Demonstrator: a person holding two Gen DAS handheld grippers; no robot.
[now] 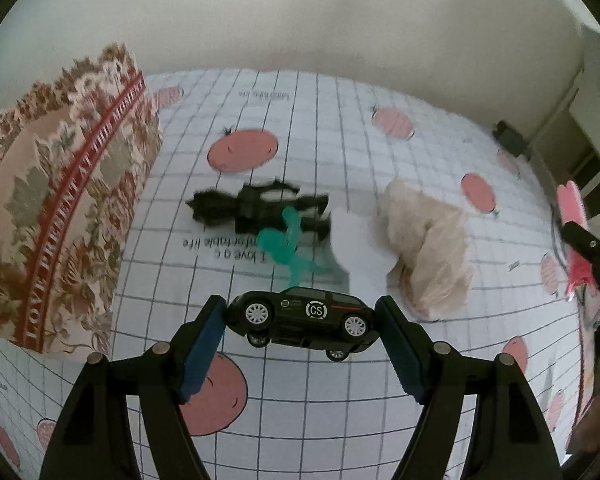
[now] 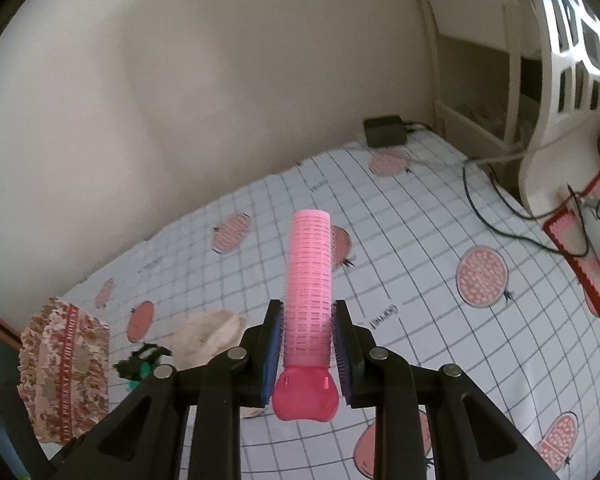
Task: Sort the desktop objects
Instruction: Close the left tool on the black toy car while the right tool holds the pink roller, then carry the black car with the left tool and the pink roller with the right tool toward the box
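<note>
While both views share one gridded worktop (image 1: 380, 128), each carries items the other lacks:

Left view only: left hand-held gripper (image 1: 302, 316) pinching a black toy car (image 1: 300, 318) end to end between its blue pads, car clear of the cloth; green plastic piece (image 1: 288, 240) lying over a black tangled item (image 1: 252, 208).

Right view only: right hand-held gripper (image 2: 307, 344) clamped on a pink hair roller (image 2: 310, 280); black adapter (image 2: 384, 130) at the far edge by the wall; dark cable (image 2: 500, 224) trailing across the cloth; white slotted chair back (image 2: 560, 80) at right.

Both views: floral fabric box (image 1: 60, 208) at left; cream fluffy item (image 1: 428, 248) beside the black tangle.

Car, axis: long axis across the jaws, left to right in frame; turned on its side, wheels and "CS" door mark facing the camera.

Roller, axis: long axis straight ahead along the fingers, its tip pointing away from the camera, its smooth pink base nearest the lens.

Hard to make out: black tangle blurred, kind unclear; in the left view the right hand-held gripper is cut off at the right edge, with only a strip of pink showing; printed cloth text partly covered.
</note>
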